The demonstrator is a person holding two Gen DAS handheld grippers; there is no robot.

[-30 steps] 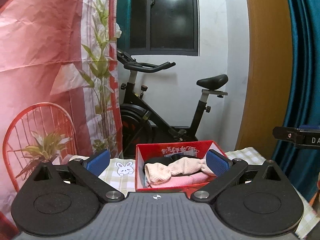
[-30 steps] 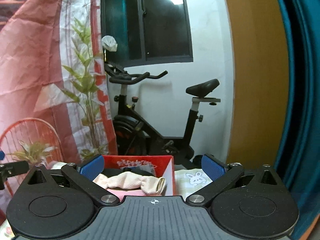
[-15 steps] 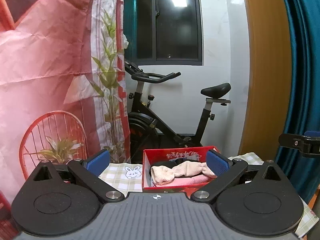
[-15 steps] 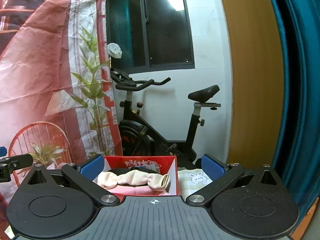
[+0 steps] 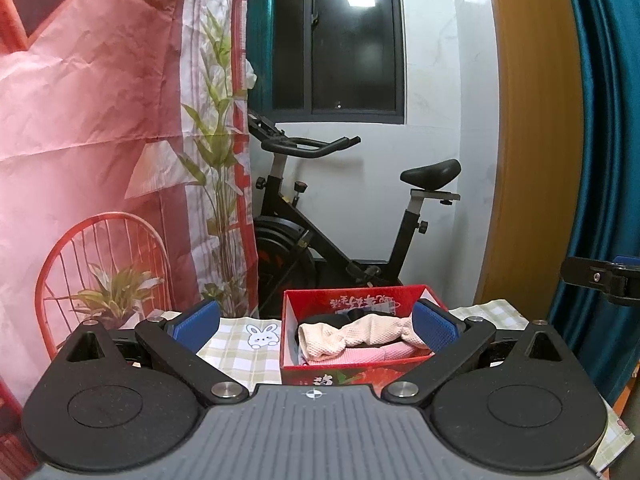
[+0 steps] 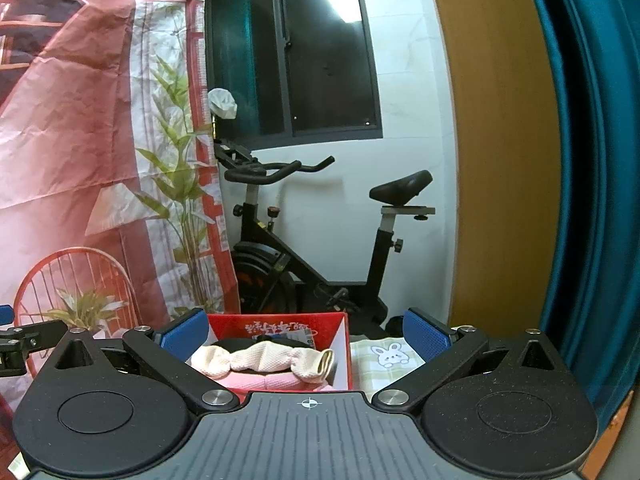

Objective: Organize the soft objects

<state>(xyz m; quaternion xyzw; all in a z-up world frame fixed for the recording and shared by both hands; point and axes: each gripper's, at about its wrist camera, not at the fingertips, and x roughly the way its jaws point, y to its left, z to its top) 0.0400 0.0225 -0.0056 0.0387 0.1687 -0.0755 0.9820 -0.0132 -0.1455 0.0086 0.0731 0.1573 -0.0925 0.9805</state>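
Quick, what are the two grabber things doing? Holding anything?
Left gripper: open, holding nothing, blue-padded fingers spread wide.
Right gripper: open, holding nothing too.

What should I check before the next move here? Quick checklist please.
1. Left tool open, holding nothing: ok.
2. Right tool open, holding nothing: ok.
3. Cream cloth inside the red box: ok.
4. Pink cloth inside the box, under the cream one: ok.
5. Soft items left outside the box: cannot tell, little of the checked tablecloth shows.
6. Both tools clear of the box: ok.
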